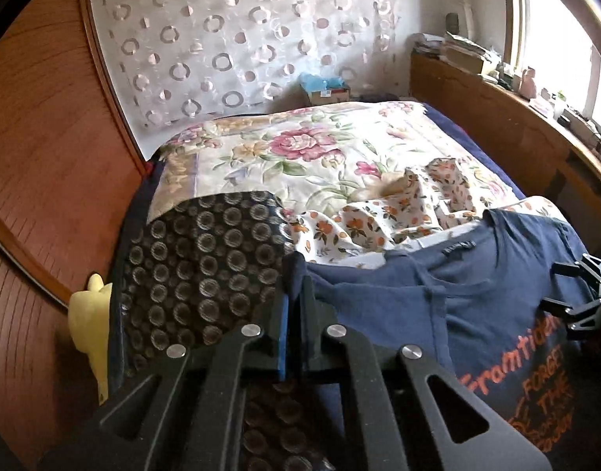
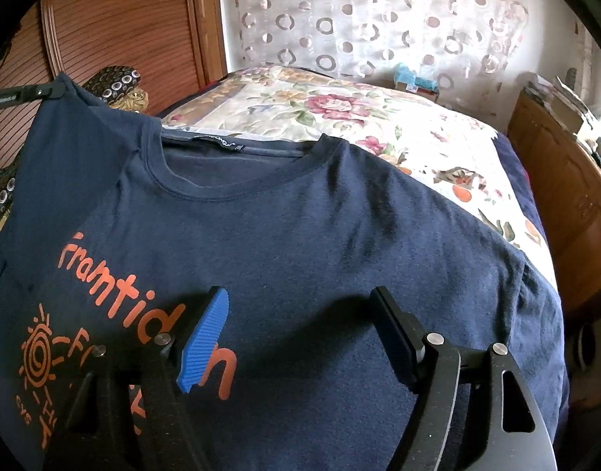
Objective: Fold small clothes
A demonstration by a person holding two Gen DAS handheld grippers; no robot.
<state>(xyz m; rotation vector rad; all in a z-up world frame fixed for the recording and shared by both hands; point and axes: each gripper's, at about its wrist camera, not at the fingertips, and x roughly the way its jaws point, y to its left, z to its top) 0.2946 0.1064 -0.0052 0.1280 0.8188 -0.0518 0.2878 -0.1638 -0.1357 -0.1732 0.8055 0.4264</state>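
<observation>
A navy T-shirt [image 2: 300, 227] with orange print lies face up on the bed, collar toward the far end. It also shows in the left wrist view [image 1: 477, 286]. My left gripper [image 1: 296, 271] is shut on the shirt's left sleeve edge and holds it up; it shows at the far left of the right wrist view [image 2: 45, 92]. My right gripper [image 2: 300, 306] is open and empty just above the shirt's chest. Its fingers [image 1: 567, 286] show at the right edge of the left wrist view.
A floral bedspread [image 1: 300, 149] covers the bed. A crumpled orange-flowered garment [image 1: 398, 208] lies beyond the shirt. A dark circle-patterned cloth [image 1: 206, 259] lies left. A wooden wardrobe [image 1: 45, 157] stands left, a cluttered wooden headboard shelf [image 1: 516, 94] right, a yellow object [image 1: 90, 314] at the bed's edge.
</observation>
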